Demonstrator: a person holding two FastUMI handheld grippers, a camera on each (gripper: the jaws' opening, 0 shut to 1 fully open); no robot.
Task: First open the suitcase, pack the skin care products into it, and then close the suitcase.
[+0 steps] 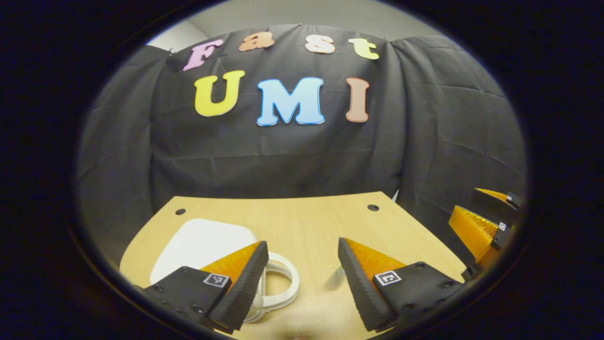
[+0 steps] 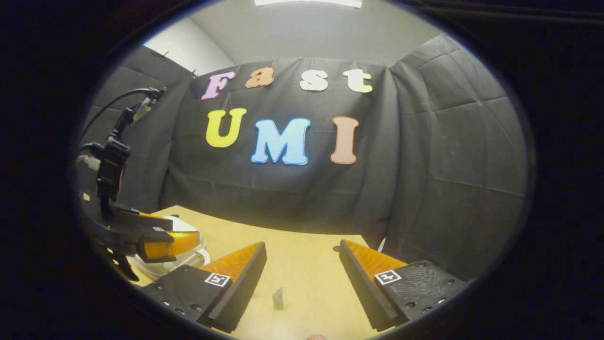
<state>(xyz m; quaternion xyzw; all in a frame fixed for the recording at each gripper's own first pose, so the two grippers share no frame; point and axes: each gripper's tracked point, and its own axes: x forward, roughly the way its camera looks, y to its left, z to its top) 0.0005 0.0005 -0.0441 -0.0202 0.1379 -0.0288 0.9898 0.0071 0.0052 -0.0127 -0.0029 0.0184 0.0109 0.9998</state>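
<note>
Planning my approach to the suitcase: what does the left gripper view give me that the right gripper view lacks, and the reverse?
Left gripper view: the white suitcase up close and shut, its looped handle by the left finger; two dark holes in the tabletop; the right hand-held gripper at the far right edge.

Right gripper view: a small grey object standing on the table between the fingers; the left hand-held gripper with its cable, in front of the suitcase; a ceiling light.

Both: the wooden table, the suitcase, and open, empty fingers.
</note>
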